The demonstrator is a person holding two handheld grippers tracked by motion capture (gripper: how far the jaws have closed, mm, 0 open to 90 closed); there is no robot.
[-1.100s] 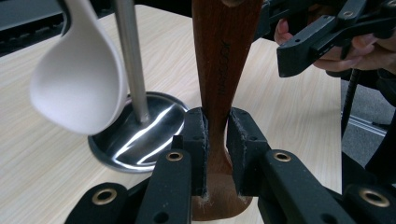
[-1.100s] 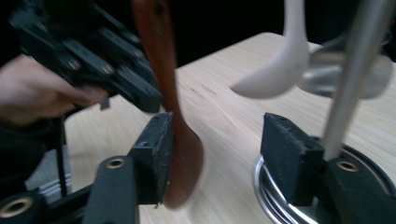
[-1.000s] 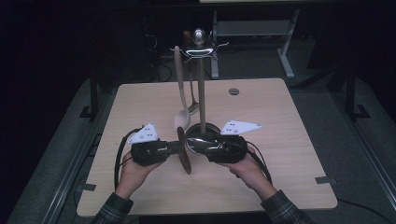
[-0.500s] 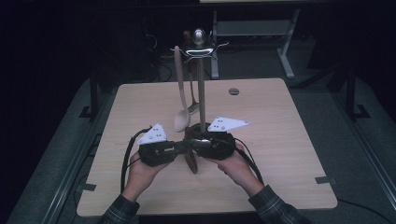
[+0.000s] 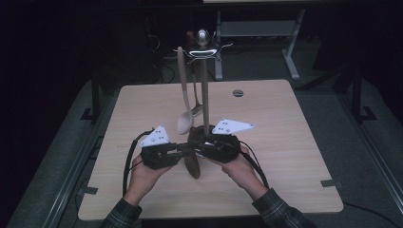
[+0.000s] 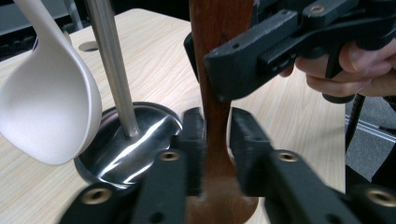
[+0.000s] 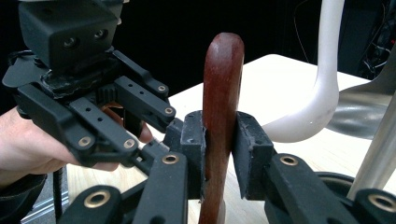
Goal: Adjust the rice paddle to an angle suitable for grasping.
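You've got the wooden spoon (image 5: 192, 161) caught between both sets of jaws, just in front of the stand's metal base (image 6: 122, 144). Your right gripper (image 7: 219, 154) has just been closing, and its pads now clamp the dark wooden handle from both sides. Your left gripper (image 6: 215, 154) has just been easing apart: the handle sits between its jaws, touching the left pad, with a sliver of gap on the other side, so that side looks released.

This looks like a stiff, solid piece of wood, light enough for one gripper and not fragile. The finish is smooth and slightly glossy, so I'd expect it to twist or slide if you pinch the rounded edges. Keep your pads on the flat faces of the handle, as they are. Mind the white ladle (image 6: 49, 93) hanging just beside your left jaws and the metal pole (image 6: 112, 65) behind it.
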